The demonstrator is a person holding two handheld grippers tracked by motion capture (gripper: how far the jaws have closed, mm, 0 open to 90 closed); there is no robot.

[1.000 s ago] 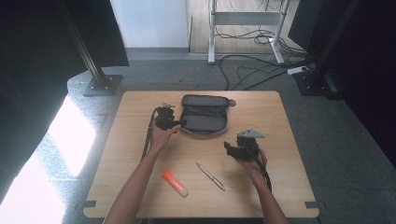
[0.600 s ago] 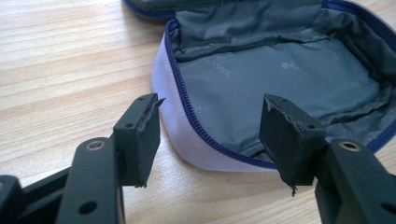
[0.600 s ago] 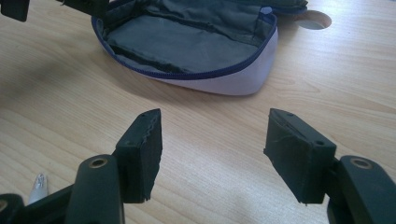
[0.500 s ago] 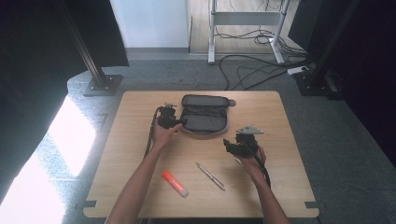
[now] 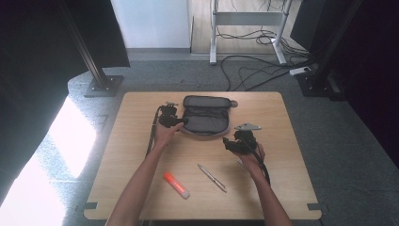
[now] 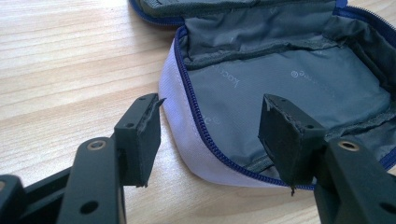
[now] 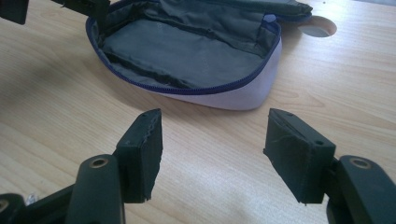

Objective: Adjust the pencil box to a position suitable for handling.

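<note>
High view: open pouch (image 5: 205,115) at 12 o'clock on surface (image 5: 291,155); pen (image 5: 211,177), glue stick (image 5: 176,184) at 6, unpacked. Left gripper view: left gripper (image 6: 210,135) spread, straddling pouch rim. Right gripper view: right gripper (image 7: 212,149) spread, empty, short of pouch.

The pouch (image 5: 205,115) lies unzipped and open flat at the far middle of my surface (image 5: 282,188), grey lining up, pale outside, blue zip round its rim
</note>
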